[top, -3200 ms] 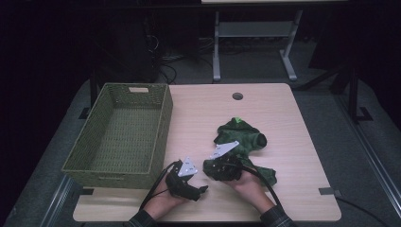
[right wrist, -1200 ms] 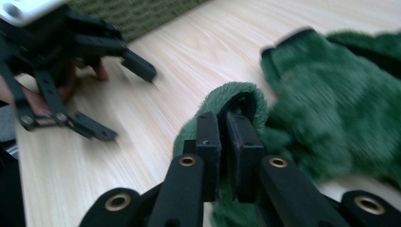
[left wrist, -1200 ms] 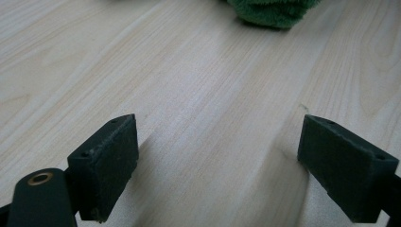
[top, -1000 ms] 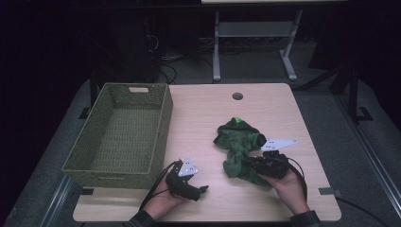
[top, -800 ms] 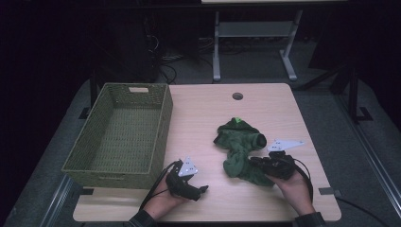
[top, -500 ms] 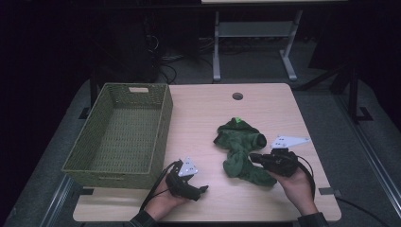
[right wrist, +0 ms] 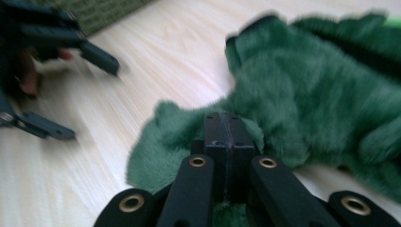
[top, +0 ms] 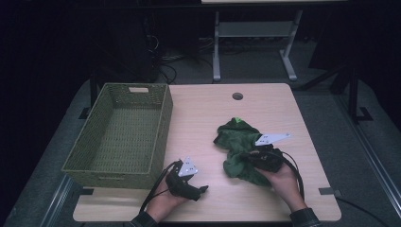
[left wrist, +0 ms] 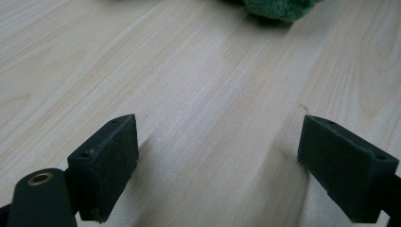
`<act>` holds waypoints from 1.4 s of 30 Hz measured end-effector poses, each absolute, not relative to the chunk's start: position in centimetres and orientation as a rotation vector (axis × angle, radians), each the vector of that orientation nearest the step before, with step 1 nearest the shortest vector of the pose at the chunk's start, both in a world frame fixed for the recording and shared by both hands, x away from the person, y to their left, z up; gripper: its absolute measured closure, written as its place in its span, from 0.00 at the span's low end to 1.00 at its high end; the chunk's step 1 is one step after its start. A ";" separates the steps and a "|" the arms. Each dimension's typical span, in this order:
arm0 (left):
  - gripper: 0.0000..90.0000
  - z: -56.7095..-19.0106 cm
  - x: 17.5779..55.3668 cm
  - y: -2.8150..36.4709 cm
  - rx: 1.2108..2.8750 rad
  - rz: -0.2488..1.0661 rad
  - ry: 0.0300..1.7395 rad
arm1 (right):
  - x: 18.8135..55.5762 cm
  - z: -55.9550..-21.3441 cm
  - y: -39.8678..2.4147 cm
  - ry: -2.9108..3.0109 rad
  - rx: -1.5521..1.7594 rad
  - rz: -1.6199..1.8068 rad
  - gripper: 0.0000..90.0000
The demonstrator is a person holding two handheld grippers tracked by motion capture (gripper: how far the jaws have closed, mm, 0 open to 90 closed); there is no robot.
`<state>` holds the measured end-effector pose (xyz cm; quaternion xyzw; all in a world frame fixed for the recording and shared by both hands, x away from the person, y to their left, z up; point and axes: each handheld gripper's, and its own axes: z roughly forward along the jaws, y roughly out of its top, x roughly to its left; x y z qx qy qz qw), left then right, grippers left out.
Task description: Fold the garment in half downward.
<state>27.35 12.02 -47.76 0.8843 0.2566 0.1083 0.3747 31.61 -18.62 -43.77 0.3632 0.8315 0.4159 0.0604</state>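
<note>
A crumpled green plush toy (top: 239, 142) lies on the right half of the wooden table (top: 203, 113). My right gripper (top: 249, 158) reaches into its near right side from the person's right hand. In the right gripper view its jaws (right wrist: 224, 125) are pressed together, tips sunk into the green fur (right wrist: 302, 90), with a fold of plush pinched between them. My left gripper (top: 201, 190) rests near the table's front edge, left of the toy. Its jaws (left wrist: 222, 156) stand wide apart over bare wood, with an edge of the toy (left wrist: 279, 7) farther off.
A green woven basket (top: 163, 127) with nothing inside stands on the table's left side. A round cable hole (top: 237, 96) sits near the far edge. The left gripper (right wrist: 80, 92) appears open at the left of the right gripper view.
The right gripper has slid left from the toy's right edge into the plush, and the toy's near part has bunched up. The left gripper has stayed put.
</note>
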 end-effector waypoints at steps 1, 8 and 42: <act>0.14 -47.8 27.3 12.0 2.263 0.275 0.659 | 31.8 -44.2 -18.6 2.533 1.104 1.240 1.00; 0.14 -47.8 27.3 12.0 2.264 0.274 0.658 | 32.4 -45.9 -17.9 2.604 1.141 1.126 1.00; 0.14 -47.8 27.3 12.0 2.264 0.273 0.659 | 27.3 -44.5 -27.9 2.428 1.205 1.213 0.54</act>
